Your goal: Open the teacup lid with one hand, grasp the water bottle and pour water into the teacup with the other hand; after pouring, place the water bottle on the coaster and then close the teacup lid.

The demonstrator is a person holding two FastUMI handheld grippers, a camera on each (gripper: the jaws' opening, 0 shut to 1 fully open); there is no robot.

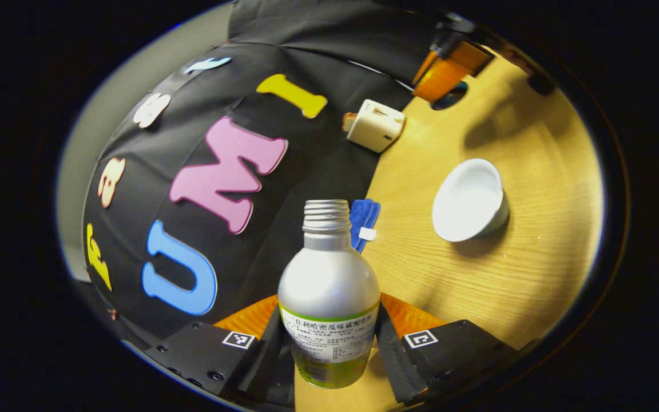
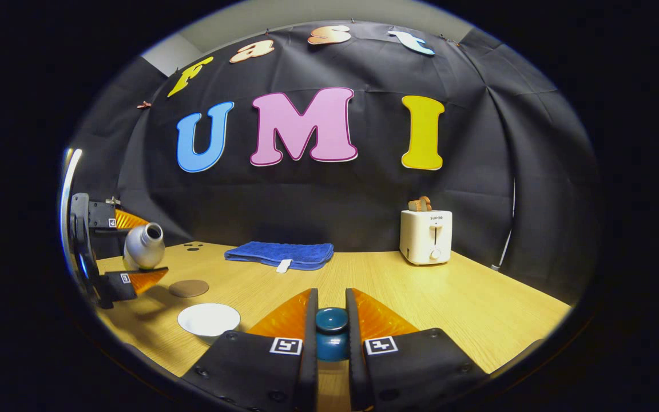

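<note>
Wooden table (image 2: 449, 297) below, left gripper (image 1: 329, 337) clamps the capless, tilted bottle (image 1: 329, 297); right gripper (image 2: 331, 326) pinches the half-hidden teal lid (image 2: 331, 320).

coaster (image 2: 189, 288) behind teacup (image 2: 209, 319), toaster (image 2: 425, 236) perhaps rightmost

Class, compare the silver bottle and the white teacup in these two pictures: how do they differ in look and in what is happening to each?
1. The bottle is tall, silver and narrow-necked; the teacup is low, white and wide-mouthed.
2. The bottle is gripped in the left tongs and tilted above the table; the teacup stands free on the table.
3. The bottle carries a printed label; the teacup is plain.
Both are uncovered: the bottle has no cap, and the right tongs hold the teacup's blue lid.
</note>
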